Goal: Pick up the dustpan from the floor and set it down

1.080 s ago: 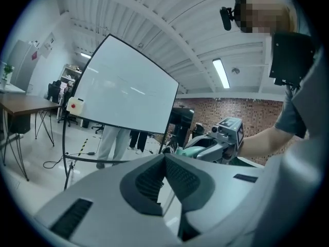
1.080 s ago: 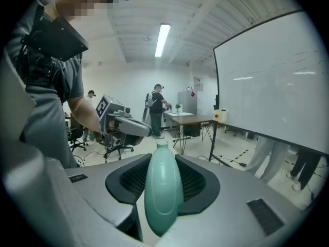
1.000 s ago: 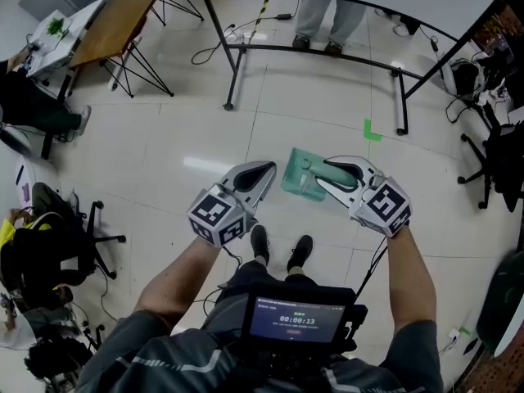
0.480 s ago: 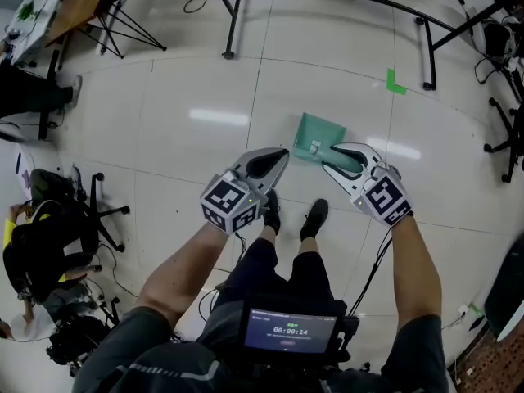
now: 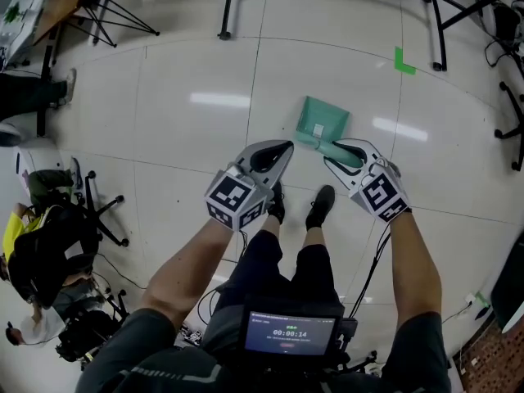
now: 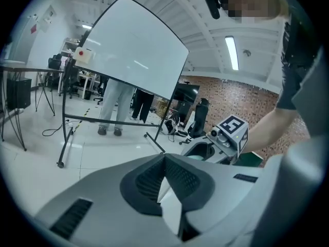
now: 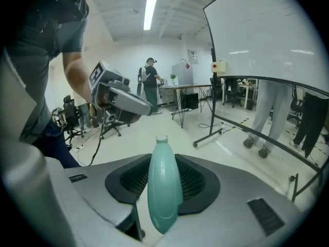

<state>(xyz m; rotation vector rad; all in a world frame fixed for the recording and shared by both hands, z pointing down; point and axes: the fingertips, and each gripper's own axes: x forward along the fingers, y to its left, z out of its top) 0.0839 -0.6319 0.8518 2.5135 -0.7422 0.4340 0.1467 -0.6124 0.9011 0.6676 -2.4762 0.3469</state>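
Item: dustpan (image 5: pixel 322 123), smooth teal plastic, flat squarish scoop, rounded tapering handle. I am pinching its handle in the right tongs (image 5: pixel 337 151), holding it over the glossy tiled floor (image 5: pixel 188 137). Its long axis is running 5 to 11 o'clock, scoop pointing to 11. Left tongs (image 5: pixel 282 147) are staying pressed together, empty.

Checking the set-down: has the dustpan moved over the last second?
Yes. The dustpan has drawn away from the green floor tape, toward the person's shoes.

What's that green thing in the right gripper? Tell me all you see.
It is a mint-green dustpan, seemingly smooth glossy plastic: a flat, roughly square scoop and a rounded, tapering handle. The right gripper has its jaws closed on the handle, scoop sticking out beyond the jaws. Whether it touches the floor is unclear.
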